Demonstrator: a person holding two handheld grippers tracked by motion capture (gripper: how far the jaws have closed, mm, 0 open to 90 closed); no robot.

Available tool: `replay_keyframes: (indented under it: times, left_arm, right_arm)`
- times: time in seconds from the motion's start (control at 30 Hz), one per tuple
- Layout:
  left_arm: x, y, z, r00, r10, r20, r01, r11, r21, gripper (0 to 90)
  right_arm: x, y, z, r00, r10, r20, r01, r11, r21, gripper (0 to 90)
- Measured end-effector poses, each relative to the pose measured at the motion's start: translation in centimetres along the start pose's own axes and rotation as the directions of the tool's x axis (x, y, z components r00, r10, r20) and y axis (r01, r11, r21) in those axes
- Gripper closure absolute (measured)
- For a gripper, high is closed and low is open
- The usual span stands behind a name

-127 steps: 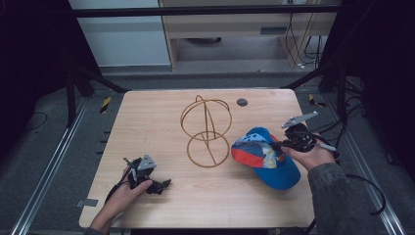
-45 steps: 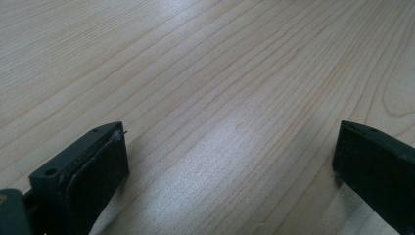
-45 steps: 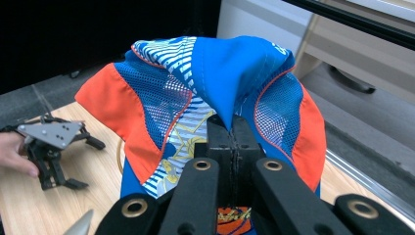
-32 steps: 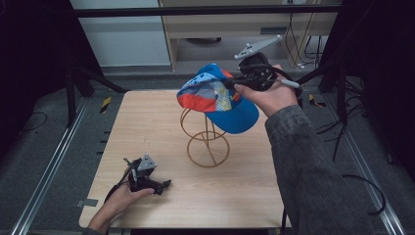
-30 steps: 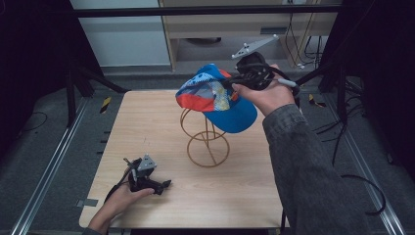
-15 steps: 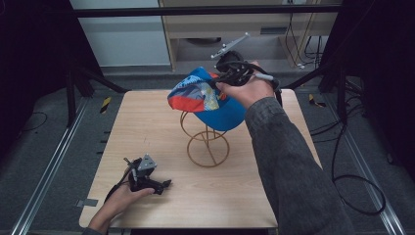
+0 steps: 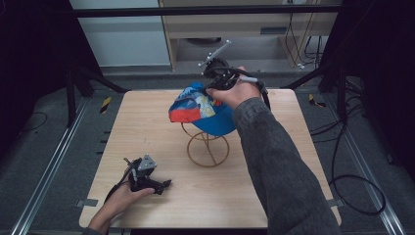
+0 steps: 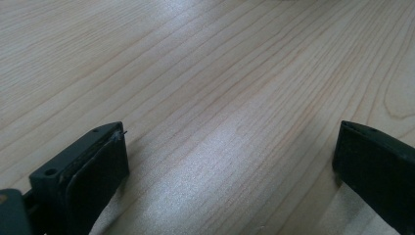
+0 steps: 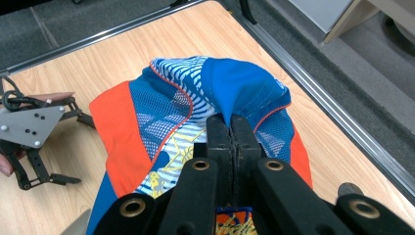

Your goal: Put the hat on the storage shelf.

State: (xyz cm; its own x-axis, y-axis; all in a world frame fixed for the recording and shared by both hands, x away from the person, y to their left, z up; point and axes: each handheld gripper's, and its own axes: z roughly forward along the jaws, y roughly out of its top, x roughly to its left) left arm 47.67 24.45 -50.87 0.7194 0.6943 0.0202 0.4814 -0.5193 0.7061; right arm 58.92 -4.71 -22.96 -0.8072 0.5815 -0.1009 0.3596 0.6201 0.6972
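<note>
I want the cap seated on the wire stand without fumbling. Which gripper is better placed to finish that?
The right. The right gripper is shut on the cap, directly over the wire stand. The left gripper rests open on the table near its front edge, apart from both.

— Where is there room on the pale wooden table (image 7: 274, 161)?

— Along its near right part and far left corner. The gold wire stand (image 7: 208, 147) blocks the middle, with the blue and orange cap (image 7: 200, 110) over it; the left gripper (image 7: 166, 183) occupies the near left.
</note>
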Motion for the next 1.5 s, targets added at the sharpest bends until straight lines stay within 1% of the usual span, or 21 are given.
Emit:
replay_keyframes:
  times: [0.13,0.3,0.43,0.67,0.73,0.8,0.83,0.97,1.0,1.03,1.07,1.1,1.13,1.33,1.47,1.5]
  left_arm:
    - [0.0,0.0,0.0,1.0000,-0.001,-0.001,0.001,1.0000,0.000,0.0]
    - [0.0,0.0,0.0,1.0000,-0.001,-0.001,0.001,1.0000,0.000,0.0]
    - [0.0,0.0,0.0,1.0000,-0.001,-0.001,0.001,1.0000,0.000,0.0]
    - [0.0,0.0,0.0,1.0000,-0.002,-0.003,0.002,1.0000,0.001,0.0]
    - [0.0,0.0,0.0,1.0000,-0.002,-0.003,0.002,1.0000,0.000,0.0]
    - [0.0,0.0,0.0,1.0000,-0.002,-0.003,0.002,1.0000,0.000,0.0]
    - [0.0,0.0,0.0,1.0000,-0.002,-0.003,0.002,1.0000,0.000,0.0]
    - [0.0,0.0,0.0,1.0000,-0.003,-0.004,0.003,1.0000,0.000,0.0]
    - [0.0,0.0,0.0,1.0000,-0.003,-0.003,0.003,1.0000,0.000,0.0]
    - [0.0,0.0,0.0,1.0000,-0.003,-0.003,0.003,1.0000,0.000,0.0]
    - [0.0,0.0,0.0,1.0000,-0.003,-0.003,0.003,1.0000,0.000,0.0]
    - [0.0,0.0,0.0,1.0000,-0.003,-0.004,0.003,1.0000,0.000,0.0]
    - [0.0,0.0,0.0,1.0000,-0.003,-0.003,0.003,1.0000,0.000,0.0]
    - [0.0,0.0,0.0,1.0000,-0.003,-0.003,0.003,1.0000,0.000,0.0]
    - [0.0,0.0,0.0,1.0000,-0.003,-0.003,0.003,1.0000,0.000,0.0]
    - [0.0,0.0,0.0,1.0000,-0.003,-0.003,0.003,1.0000,0.000,0.0]
  right_arm:
    - [0.1,-0.2,0.2,1.0000,-0.005,0.001,0.005,1.000,0.011,89.2]
    - [0.2,-0.4,0.1,0.9999,-0.012,0.000,0.012,1.000,0.010,88.8]
    - [0.1,-0.8,0.1,1.0000,-0.004,0.008,0.003,1.000,0.014,87.2]
    - [-0.2,-1.3,0.0,0.9999,0.011,0.008,-0.011,1.000,0.000,83.2]
    - [-0.2,-1.4,-0.1,0.9998,0.015,0.012,-0.015,1.000,-0.002,80.3]
    - [-0.2,-1.4,-0.1,0.9998,0.015,0.011,-0.015,1.000,-0.001,79.7]
    - [-0.2,-1.4,-0.1,0.9997,0.020,0.011,-0.020,1.000,-0.004,77.6]
    - [-0.3,-1.5,-0.2,0.9995,0.030,0.011,-0.030,1.000,-0.006,74.7]
    - [-0.2,-1.4,-0.2,0.9994,0.030,0.015,-0.030,0.999,-0.011,72.0]
    - [-0.2,-1.4,-0.2,0.9994,0.030,0.015,-0.030,0.999,-0.011,72.0]
    - [-0.1,-1.4,-0.3,0.9994,0.030,0.017,-0.030,0.999,-0.012,69.3]
    - [-0.1,-1.4,-0.3,0.9994,0.030,0.017,-0.030,0.999,-0.012,69.3]
    - [-0.1,-1.3,-0.3,0.9994,0.030,0.019,-0.030,0.999,-0.015,67.1]
    - [-0.1,-1.3,-0.4,0.9990,0.039,0.023,-0.038,0.999,-0.020,63.7]
    - [-0.1,-1.4,-0.6,0.9984,0.049,0.027,-0.048,0.999,-0.023,59.0]
    - [-0.1,-1.4,-0.6,0.9984,0.049,0.027,-0.048,0.999,-0.023,59.0]
